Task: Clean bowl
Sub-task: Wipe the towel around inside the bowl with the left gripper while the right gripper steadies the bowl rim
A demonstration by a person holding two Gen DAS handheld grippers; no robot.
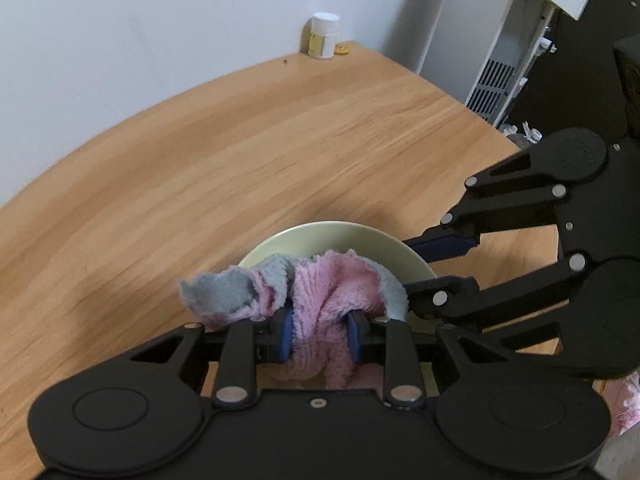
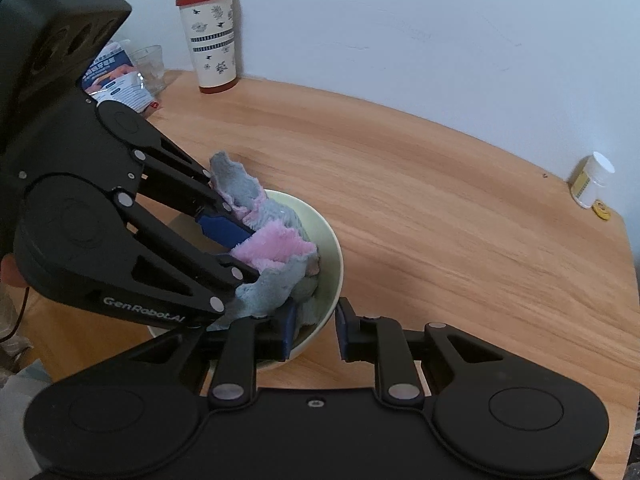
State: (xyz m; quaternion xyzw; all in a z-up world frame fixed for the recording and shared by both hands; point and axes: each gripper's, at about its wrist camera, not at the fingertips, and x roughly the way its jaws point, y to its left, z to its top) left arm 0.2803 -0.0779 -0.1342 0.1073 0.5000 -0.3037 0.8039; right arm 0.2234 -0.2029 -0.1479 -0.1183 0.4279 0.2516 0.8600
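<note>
A pale green bowl [image 1: 340,240] sits on the wooden table [image 1: 240,160]; it also shows in the right wrist view [image 2: 330,256]. My left gripper [image 1: 322,332] is shut on a pink and grey cloth [image 1: 332,284] and presses it into the bowl. The cloth [image 2: 276,248] fills the bowl in the right wrist view, held by the left gripper [image 2: 240,256]. My right gripper [image 2: 316,328] straddles the bowl's near rim, one finger inside and one outside, with a small gap at the rim. It reaches in from the right in the left wrist view [image 1: 436,264].
A small white pill bottle [image 1: 323,35] and a yellow cap [image 1: 342,49] stand at the table's far edge by the wall. A red-lidded patterned tumbler [image 2: 210,36], a glass [image 2: 150,66] and a packet [image 2: 116,76] stand at the far left. A white appliance [image 1: 496,60] stands beyond the table.
</note>
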